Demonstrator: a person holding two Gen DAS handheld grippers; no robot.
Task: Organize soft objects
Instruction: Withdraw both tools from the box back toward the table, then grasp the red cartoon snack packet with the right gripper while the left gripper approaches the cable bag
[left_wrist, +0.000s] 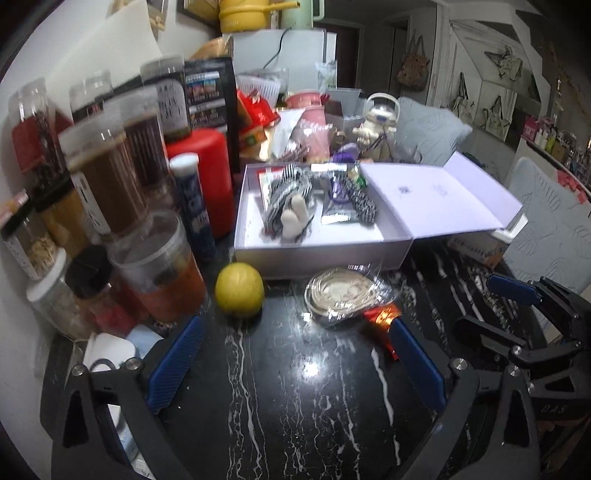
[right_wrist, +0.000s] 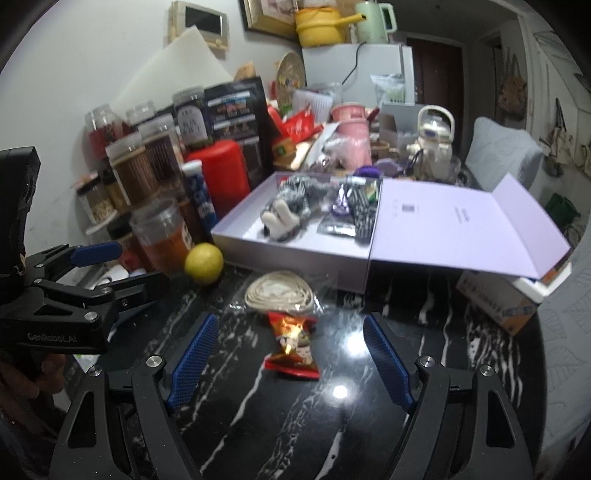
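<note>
Between the right hand-held gripper (right_wrist: 290, 363)'s wide-apart jaws lies the red snack packet (right_wrist: 291, 345), untouched.

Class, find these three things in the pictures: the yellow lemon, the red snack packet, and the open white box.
lemon (left_wrist: 239, 294), left wrist view, centre of peel.
red snack packet (right_wrist: 293, 345), right wrist view, middle of wrapper.
white box (right_wrist: 291, 258), right wrist view, front wall.

Each claw, left claw (left_wrist: 295, 354) and right claw (right_wrist: 291, 360), has a black frame, silver screws and ribbed blue pads (right_wrist: 192, 360); white lettering marks the left one's side.
</note>
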